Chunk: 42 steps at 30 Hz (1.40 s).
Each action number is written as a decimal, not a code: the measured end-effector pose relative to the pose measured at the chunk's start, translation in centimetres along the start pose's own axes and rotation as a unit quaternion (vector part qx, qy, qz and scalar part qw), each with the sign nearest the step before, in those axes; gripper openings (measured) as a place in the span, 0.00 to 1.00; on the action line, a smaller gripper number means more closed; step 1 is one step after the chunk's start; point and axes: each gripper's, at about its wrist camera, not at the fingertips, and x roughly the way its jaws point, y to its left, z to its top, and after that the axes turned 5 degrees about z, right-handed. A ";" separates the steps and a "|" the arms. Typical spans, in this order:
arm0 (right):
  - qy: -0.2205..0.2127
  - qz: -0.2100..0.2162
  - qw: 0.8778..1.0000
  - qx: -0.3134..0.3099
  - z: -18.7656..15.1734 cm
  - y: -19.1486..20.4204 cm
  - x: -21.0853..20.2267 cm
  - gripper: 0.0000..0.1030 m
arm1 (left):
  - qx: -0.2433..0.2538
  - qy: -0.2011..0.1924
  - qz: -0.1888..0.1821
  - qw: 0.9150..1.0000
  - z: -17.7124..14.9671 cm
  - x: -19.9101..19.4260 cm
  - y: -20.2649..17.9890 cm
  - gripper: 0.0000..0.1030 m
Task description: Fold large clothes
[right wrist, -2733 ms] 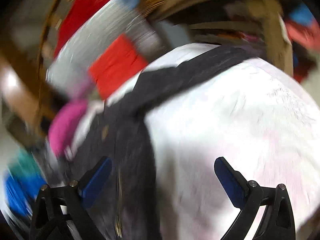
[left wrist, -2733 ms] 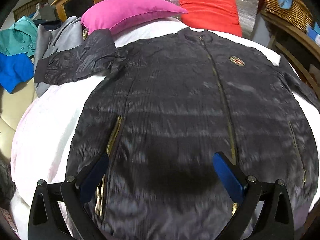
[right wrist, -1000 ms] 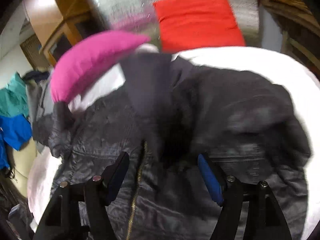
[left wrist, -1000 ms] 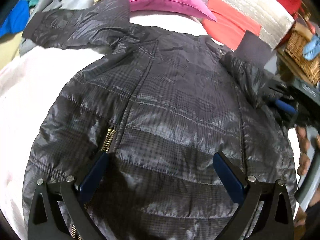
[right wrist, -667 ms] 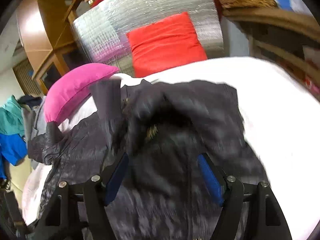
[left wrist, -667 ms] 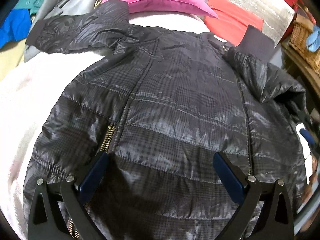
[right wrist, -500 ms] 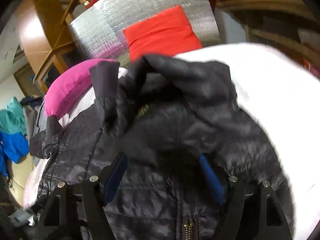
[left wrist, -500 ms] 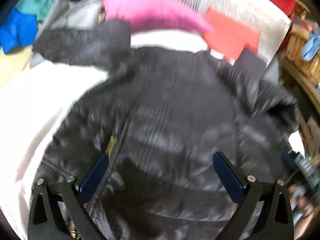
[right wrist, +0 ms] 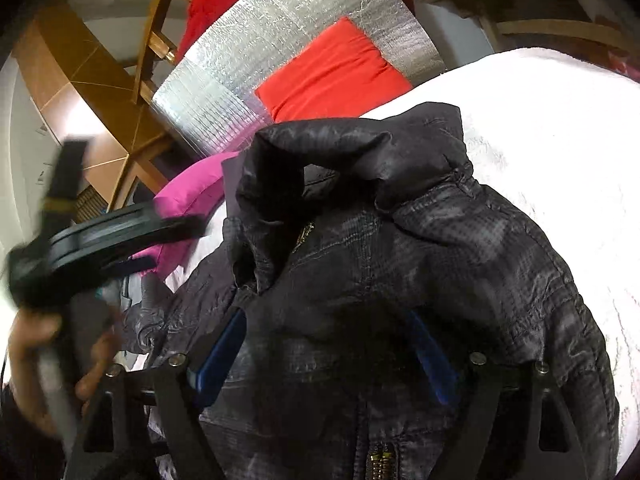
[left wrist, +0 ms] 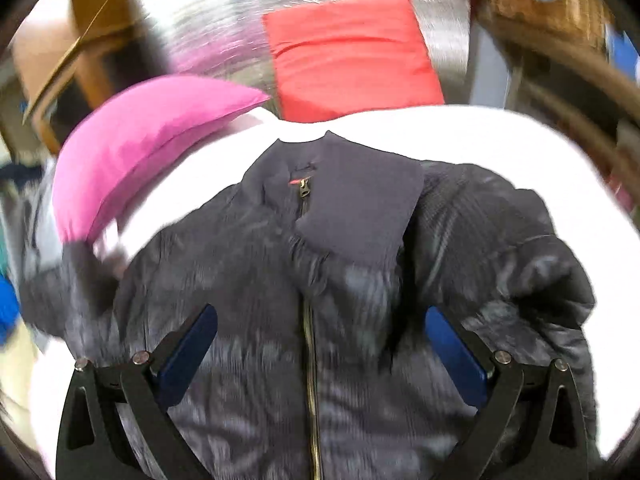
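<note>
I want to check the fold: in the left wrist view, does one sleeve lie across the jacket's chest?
Yes, the sleeve is folded inward, its cuff resting beside the zipper.

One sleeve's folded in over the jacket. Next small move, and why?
Probably send the left tool to the other sleeve, which lies spread out beside the pink pillow. The right tool is opening, its sleeve lying folded across the jacket.

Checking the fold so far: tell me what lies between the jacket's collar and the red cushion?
In the left wrist view, only a bare strip of white bedcover separates the jacket's collar from the red cushion. The pink pillow sits off to the left.
</note>
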 end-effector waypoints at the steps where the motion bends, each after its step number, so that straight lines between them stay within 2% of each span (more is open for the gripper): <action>1: -0.001 0.002 1.000 0.001 0.0 0.0 0.0 0.83 | 0.020 0.015 0.013 1.000 0.3 1.1 -0.9 1.00; 2: -0.002 0.005 1.000 0.003 0.0 -0.1 -0.1 0.83 | 0.028 0.022 0.020 0.999 0.5 1.8 -1.3 0.96; 4: -0.004 0.008 1.000 0.005 0.0 -0.1 -0.1 0.83 | 0.023 0.025 0.033 0.999 0.8 2.5 -1.1 0.81; 5: -0.004 0.009 1.000 0.005 0.0 -0.1 -0.1 0.83 | 0.013 0.032 0.029 0.999 0.9 2.9 -0.6 0.69; 6: -0.004 0.009 1.000 0.006 -0.1 -0.1 0.0 0.83 | -0.003 0.043 0.015 0.999 1.0 3.3 0.2 0.45; 8: -0.004 0.010 1.000 0.006 -0.1 -0.1 0.0 0.83 | -0.029 0.060 0.010 0.998 0.8 3.9 1.9 0.14; 11: -0.005 0.011 1.000 0.008 -0.2 -0.1 0.1 0.83 | -0.092 0.041 -0.002 0.995 -0.2 3.5 5.7 0.14; 12: -0.005 0.010 1.000 0.007 -0.2 -0.1 0.2 0.83 | -0.117 0.036 -0.016 0.992 -0.8 3.3 7.1 0.14; 13: -0.004 0.010 1.000 0.007 -0.2 -0.1 0.3 0.83 | -0.153 0.033 -0.036 0.987 -1.8 3.2 8.9 0.14; 16: -0.004 0.009 1.000 0.007 -0.2 0.0 0.3 0.83 | -0.222 0.044 -0.060 0.972 -4.1 3.8 12.6 0.16; 19: -0.004 0.008 1.000 0.006 -0.3 0.1 0.4 0.83 | -0.252 0.061 -0.067 0.963 -5.7 5.0 14.5 0.16; 23: -0.004 0.006 1.000 0.005 -0.2 0.1 0.5 0.83 | -0.274 0.068 -0.068 0.957 -7.0 5.7 16.0 0.15; 26: -0.004 0.006 1.000 0.005 -0.2 0.2 0.5 0.83 | -0.286 0.076 -0.089 0.951 -7.1 6.9 16.7 0.15; 28: -0.004 0.007 1.000 0.005 -0.2 0.1 0.5 0.83 | -0.288 0.080 -0.095 0.949 -7.1 7.2 17.0 0.20; 29: -0.004 0.007 1.000 0.005 -0.2 0.1 0.5 0.83 | -0.293 0.083 -0.097 0.948 -7.2 7.2 17.2 0.29; 30: -0.004 0.006 1.000 0.005 -0.3 0.2 0.5 0.83 | -0.298 0.085 -0.099 0.946 -7.1 7.8 17.7 0.45; 32: -0.004 0.007 1.000 0.006 -0.3 0.1 0.5 0.83 | -0.318 0.080 -0.107 0.939 -7.3 7.2 18.3 0.58; 34: -0.004 0.006 1.000 0.005 -0.3 0.2 0.5 0.83 | -0.343 0.065 -0.129 0.928 -7.8 6.5 18.8 0.63; 36: -0.003 0.004 1.000 0.004 -0.3 0.2 0.6 0.83 | -0.357 0.054 -0.157 0.919 -8.1 6.3 19.3 0.71; 39: -0.003 0.002 1.000 0.002 -0.4 0.3 0.7 0.83 | -0.380 0.045 -0.180 0.906 -8.1 6.6 20.1 0.75; 41: -0.002 -0.001 1.000 0.000 -0.4 0.3 0.8 0.83 | -0.404 0.054 -0.186 0.894 -8.1 7.7 21.1 0.76; 42: -0.002 -0.002 1.000 -0.002 -0.4 0.4 0.9 0.83 | -0.412 0.058 -0.186 0.890 -8.2 8.1 21.4 0.76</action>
